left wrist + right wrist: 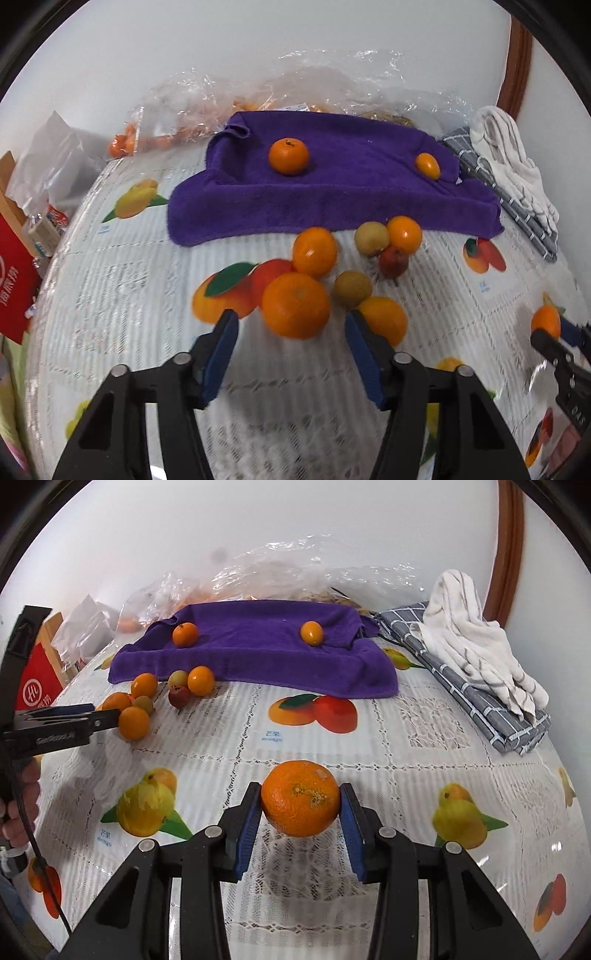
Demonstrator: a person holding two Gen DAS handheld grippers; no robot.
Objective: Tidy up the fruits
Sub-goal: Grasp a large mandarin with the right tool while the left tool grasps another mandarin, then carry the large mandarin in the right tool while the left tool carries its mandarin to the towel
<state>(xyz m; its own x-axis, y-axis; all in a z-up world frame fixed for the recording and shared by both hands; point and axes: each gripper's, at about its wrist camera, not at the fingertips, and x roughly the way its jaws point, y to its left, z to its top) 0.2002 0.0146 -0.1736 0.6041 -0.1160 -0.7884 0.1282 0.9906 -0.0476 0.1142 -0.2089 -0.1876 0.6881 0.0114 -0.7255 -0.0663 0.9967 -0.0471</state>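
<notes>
A purple towel [332, 192] [251, 653] lies at the back of the table with a mandarin [288, 156] [185, 634] and a small oval orange fruit [427, 166] [311, 632] on it. In front of it lies a loose pile of several fruits. My left gripper [291, 325] is open, its fingers on either side of the nearest orange [295, 305] of the pile. My right gripper [300, 808] is shut on an orange [300, 803] and holds it just above the tablecloth; it also shows in the left wrist view [546, 322].
The pile holds oranges [314, 252], yellowish fruits [352, 288] and a small red one [393, 261]. A folded grey checked cloth [480, 698] with a white towel [476, 642] lies right. Clear plastic bags [258, 96] and a red box [14, 280] stand behind and left.
</notes>
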